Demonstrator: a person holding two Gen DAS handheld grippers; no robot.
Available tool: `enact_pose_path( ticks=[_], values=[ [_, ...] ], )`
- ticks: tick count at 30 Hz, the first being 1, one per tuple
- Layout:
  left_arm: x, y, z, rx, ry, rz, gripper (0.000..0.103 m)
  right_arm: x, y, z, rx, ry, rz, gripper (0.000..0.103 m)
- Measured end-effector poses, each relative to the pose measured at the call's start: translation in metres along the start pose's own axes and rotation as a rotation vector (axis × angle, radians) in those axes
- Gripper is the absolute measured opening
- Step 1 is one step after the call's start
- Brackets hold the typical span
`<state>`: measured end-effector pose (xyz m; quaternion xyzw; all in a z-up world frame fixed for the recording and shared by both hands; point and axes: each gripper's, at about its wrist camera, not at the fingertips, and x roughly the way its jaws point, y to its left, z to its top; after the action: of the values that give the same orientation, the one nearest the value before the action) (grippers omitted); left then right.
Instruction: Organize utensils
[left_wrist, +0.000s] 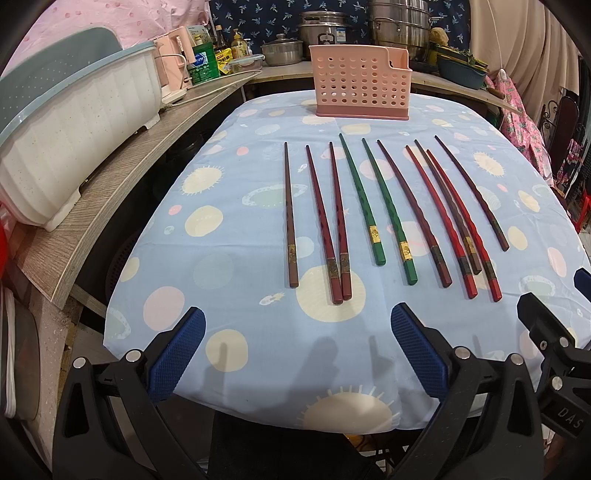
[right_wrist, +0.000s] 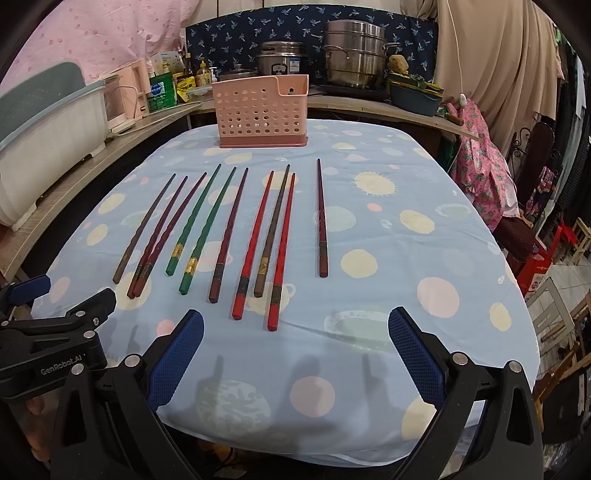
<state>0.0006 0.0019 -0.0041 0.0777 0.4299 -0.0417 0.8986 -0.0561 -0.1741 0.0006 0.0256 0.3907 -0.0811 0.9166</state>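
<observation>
You're in a home kitchen | steel stockpots (right_wrist: 354, 55) and rice cooker (left_wrist: 325, 33) on the counter | sauce bottles (right_wrist: 202, 72) | dish-drainer tub (left_wrist: 74, 140) | cloth-covered table (right_wrist: 388, 229)

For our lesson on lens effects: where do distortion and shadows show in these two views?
Left wrist view: the wooden counter bows in a curve; finger shadows fall on the tablecloth. Right wrist view: the table edge bulges round, corners go black, and similar shadows lie near the right gripper.

Ten chopsticks (left_wrist: 373, 210), brown, maroon, green and red, lie side by side near the upright pink perforated holder (left_wrist: 362, 83) at far centre.
</observation>
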Motion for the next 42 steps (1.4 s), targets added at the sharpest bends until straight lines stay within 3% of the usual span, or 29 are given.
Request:
enact_pose_path(
  ticks=[30,42],
  values=[
    [0.000,0.002,-0.001,-0.007,-0.004,-0.007,0.096,-0.004,0.004,0.003,-0.005,-0.008,0.008,0.096],
    [0.026,0.045,0.011,-0.117,0.003,0.013,0.096,0.014,-0.020,0.005,0.053,0.013,0.003,0.095]
  ],
)
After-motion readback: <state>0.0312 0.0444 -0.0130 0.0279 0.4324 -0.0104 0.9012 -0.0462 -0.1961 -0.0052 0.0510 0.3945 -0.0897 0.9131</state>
